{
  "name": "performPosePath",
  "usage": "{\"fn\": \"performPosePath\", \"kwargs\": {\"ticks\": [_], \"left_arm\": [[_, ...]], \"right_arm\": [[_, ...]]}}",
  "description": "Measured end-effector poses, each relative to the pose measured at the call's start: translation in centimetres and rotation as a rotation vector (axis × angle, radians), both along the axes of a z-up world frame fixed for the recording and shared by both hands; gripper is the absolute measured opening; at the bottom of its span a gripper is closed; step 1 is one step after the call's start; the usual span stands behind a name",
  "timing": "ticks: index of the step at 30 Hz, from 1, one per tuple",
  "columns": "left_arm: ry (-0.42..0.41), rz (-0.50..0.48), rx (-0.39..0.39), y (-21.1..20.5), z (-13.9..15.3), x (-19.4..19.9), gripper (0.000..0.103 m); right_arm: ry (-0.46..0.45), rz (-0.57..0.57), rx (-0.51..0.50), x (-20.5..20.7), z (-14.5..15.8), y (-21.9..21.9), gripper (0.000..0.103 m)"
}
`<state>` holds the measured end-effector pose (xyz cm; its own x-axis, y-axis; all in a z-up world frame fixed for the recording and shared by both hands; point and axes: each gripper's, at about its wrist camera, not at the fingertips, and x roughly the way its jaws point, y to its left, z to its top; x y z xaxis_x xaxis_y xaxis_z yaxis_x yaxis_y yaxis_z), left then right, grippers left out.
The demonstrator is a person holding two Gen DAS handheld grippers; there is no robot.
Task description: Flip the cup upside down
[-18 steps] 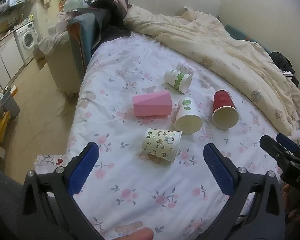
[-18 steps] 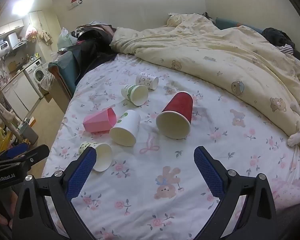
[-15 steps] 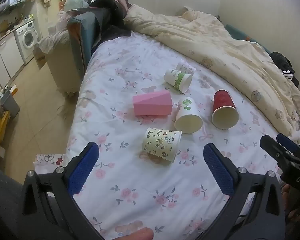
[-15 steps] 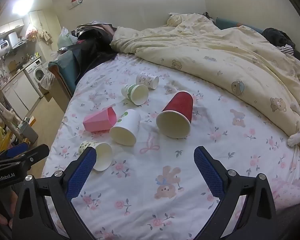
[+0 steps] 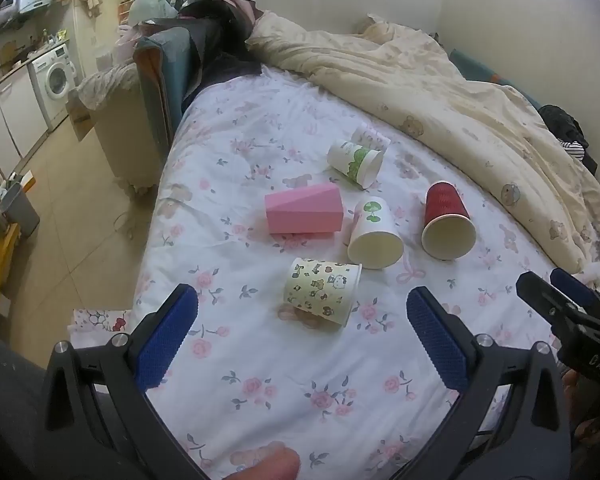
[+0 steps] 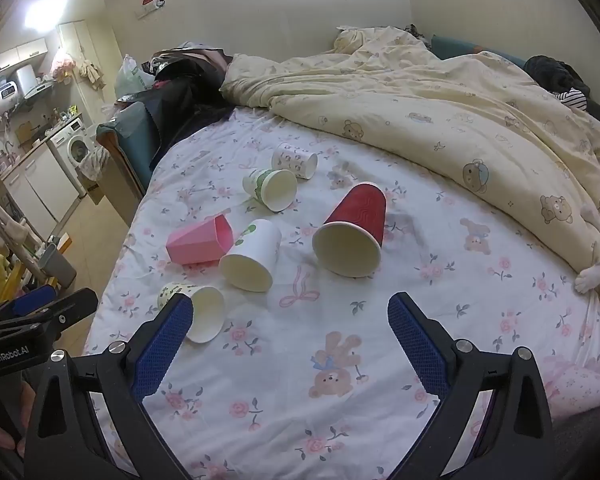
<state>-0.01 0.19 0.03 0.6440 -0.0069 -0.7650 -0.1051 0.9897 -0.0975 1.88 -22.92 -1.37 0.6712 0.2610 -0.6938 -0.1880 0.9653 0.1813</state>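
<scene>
Nothing seems to have moved; both tongs [image 5: 300, 308] [image 6: 288, 312] hold position.

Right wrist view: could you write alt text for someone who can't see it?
Six cups lie tipped on their sides on a flowered bedsheet, among them a red cup and a pink cup. The open right gripper hovers in front of them, holding nothing. A cream quilt is bunched behind.

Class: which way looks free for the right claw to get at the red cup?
Probably straight ahead: the right claw is open, and only bare sheet lies between it and the red cup, which lies on its side, mouth toward it.
</scene>
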Motion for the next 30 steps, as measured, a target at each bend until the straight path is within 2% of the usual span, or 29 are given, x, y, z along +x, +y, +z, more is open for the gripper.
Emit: {"fn": "performPosePath", "kwargs": {"ticks": [19,30], "left_arm": [[0.002,0.0,0.004,-0.13,0.26,-0.07,0.103],[-0.002,0.004,0.004,-0.27,0.06,-0.16,0.103]], "right_arm": [[0.004,-0.001,-0.001,0.16,-0.27,0.1,0.1],[-0.019,0.013,-0.039,-0.18,-0.18,0.52,0.1]]}}
